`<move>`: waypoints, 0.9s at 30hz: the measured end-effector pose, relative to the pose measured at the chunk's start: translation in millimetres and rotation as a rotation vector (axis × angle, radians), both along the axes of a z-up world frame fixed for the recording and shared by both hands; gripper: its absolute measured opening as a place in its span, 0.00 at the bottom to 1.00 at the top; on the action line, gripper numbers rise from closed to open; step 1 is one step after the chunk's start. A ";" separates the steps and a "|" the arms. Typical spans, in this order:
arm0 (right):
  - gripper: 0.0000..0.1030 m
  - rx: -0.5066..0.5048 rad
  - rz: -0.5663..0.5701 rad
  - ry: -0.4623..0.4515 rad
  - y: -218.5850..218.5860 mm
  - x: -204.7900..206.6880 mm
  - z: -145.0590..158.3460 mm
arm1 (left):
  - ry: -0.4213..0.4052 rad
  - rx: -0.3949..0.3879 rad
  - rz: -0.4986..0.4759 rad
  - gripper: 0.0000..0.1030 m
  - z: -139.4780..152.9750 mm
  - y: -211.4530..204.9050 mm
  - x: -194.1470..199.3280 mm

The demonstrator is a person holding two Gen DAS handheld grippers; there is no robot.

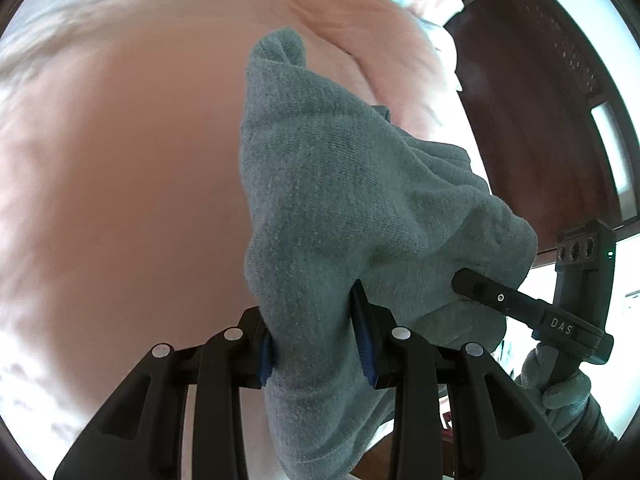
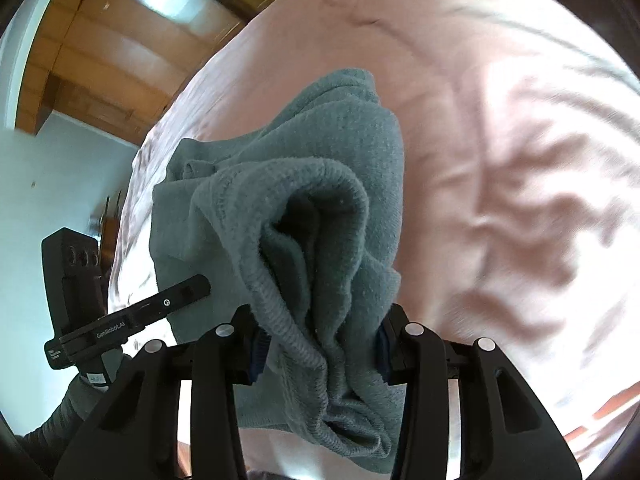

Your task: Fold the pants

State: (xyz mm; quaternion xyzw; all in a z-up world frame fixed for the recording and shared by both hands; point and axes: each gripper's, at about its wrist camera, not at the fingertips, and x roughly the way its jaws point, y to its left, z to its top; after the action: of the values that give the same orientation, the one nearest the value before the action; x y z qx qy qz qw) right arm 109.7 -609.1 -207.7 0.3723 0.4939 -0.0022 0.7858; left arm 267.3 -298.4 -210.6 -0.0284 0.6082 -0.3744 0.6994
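The grey-green knit pants point(image 1: 340, 184) hang bunched between both grippers above a pink bedsheet point(image 1: 120, 160). My left gripper point(image 1: 316, 344) is shut on a fold of the pants, cloth spilling down past its blue pads. My right gripper point(image 2: 320, 344) is shut on the ribbed edge of the pants point(image 2: 316, 220), which bulges open in front of it. The right gripper also shows in the left wrist view point(image 1: 480, 290), its finger pressed into the cloth. The left gripper shows in the right wrist view point(image 2: 176, 300) at the pants' left edge.
The pink sheet point(image 2: 500, 160) is wrinkled, with a bunched pink blanket at the far side point(image 1: 360, 12). A dark wooden headboard point(image 1: 540, 100) stands to the right in the left wrist view. A wooden wardrobe point(image 2: 100, 60) and pale wall point(image 2: 60, 184) lie left.
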 end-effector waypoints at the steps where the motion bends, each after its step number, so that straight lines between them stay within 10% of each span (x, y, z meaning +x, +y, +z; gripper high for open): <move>1: 0.41 0.004 -0.015 -0.002 -12.0 -0.3 -1.2 | -0.006 0.006 -0.010 0.32 0.6 -12.7 3.5; 27: 0.42 0.043 -0.049 0.099 -56.6 68.0 -54.8 | 0.021 0.201 0.015 0.35 -51.6 -86.6 61.9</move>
State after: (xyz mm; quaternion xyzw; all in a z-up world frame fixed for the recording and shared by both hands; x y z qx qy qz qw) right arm 177.6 -665.7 -262.5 0.4005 0.5228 -0.0293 0.7519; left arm 329.2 -385.0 -262.2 0.0335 0.6497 -0.3056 0.6952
